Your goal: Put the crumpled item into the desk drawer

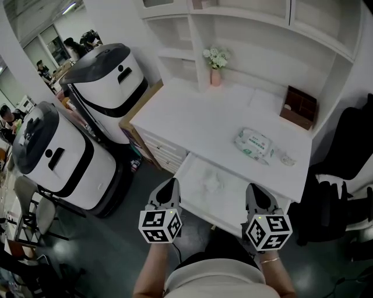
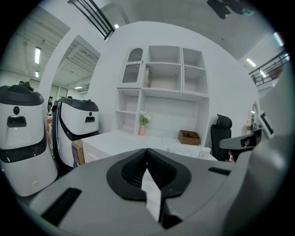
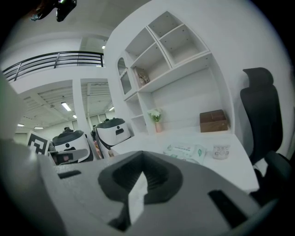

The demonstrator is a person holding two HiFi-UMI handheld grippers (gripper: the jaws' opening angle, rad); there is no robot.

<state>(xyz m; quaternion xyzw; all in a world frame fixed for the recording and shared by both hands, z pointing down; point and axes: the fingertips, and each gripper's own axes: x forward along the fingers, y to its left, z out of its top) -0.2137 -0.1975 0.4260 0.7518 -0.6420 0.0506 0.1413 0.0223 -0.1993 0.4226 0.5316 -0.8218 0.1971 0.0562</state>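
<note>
Reckoning this as the tail end of the job: can see the crumpled item (image 1: 213,179) lying loose in the open drawer (image 1: 230,197), about mid-drawer and a bit toward its left side, touching neither tool. Got the left gripper (image 1: 170,183) hanging just off the drawer's front left corner and the right gripper (image 1: 252,188) over its front right part, both aimed at the desk (image 1: 192,110). Going by the left gripper view and the right gripper view: jaws pressed together tip to tip on both, pinching nothing. Next up, probably, just shutting the drawer. Calls for setting those closed tips square against the front edge, one toward each end, and pushing straight in evenly so as not to skew it, without snagging the crumpled item. As for the desk: white, mostly bare, with a pack of wipes (image 1: 254,144) near the front right corner, a small round tub (image 1: 287,158) just beside it, a brown box (image 1: 299,106) at the back right and a pink vase of flowers (image 1: 215,73) against the back edge, under white shelves (image 1: 245,17). Around it: a big white-and-black machine (image 1: 108,87) off the left end, a second machine (image 1: 55,157) nearer the camera, a black chair (image 1: 344,174) off the right end, dark floor (image 1: 116,244), some people (image 1: 74,45) far off at the left
</note>
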